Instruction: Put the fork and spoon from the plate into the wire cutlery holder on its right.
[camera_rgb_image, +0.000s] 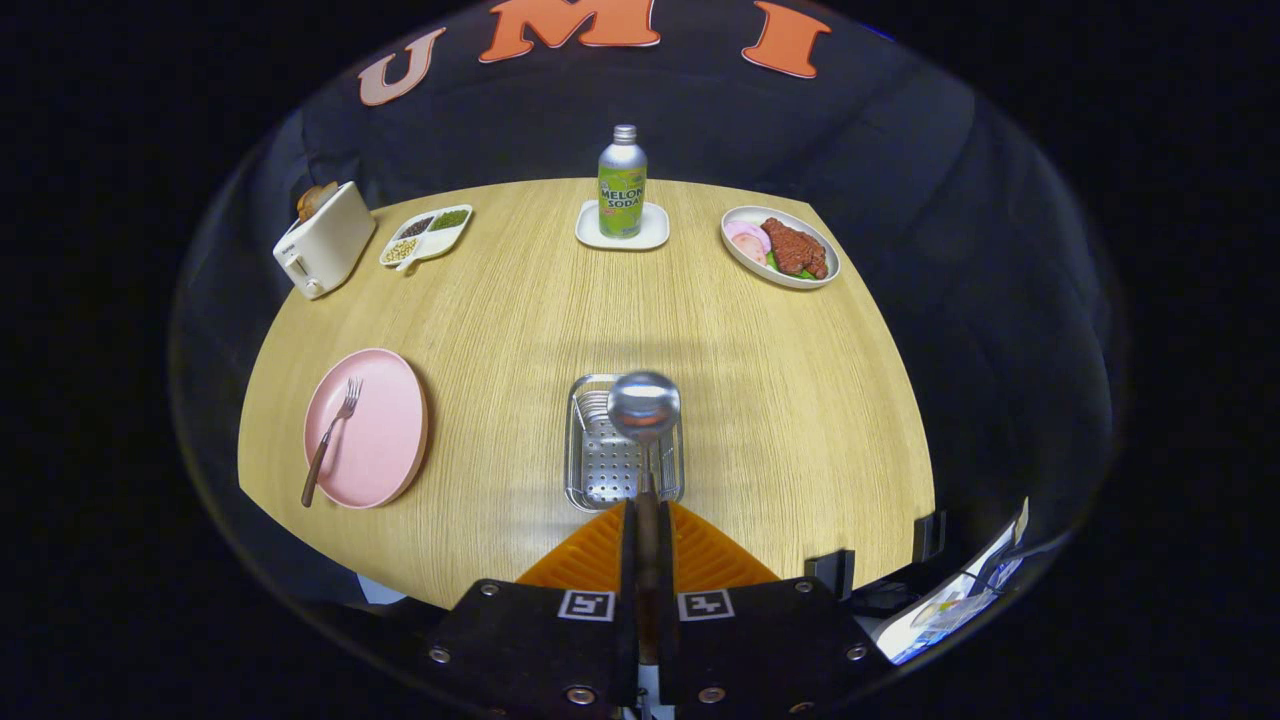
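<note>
My gripper (646, 520) is shut on the brown handle of the spoon (644, 405). The spoon's shiny bowl points forward and hangs over the wire cutlery holder (598, 468), which sits on the wooden table just ahead of my orange fingers (585, 560). To the left of the holder lies the pink plate (380, 445). The fork (331, 438) rests on that plate, tines pointing away, its brown handle sticking out over the near rim.
At the far side of the table (800, 400) stand a white toaster (322, 243), a divided dish of beans (427, 235), a soda bottle (621, 182) on a white coaster, and a plate of meat (781, 247).
</note>
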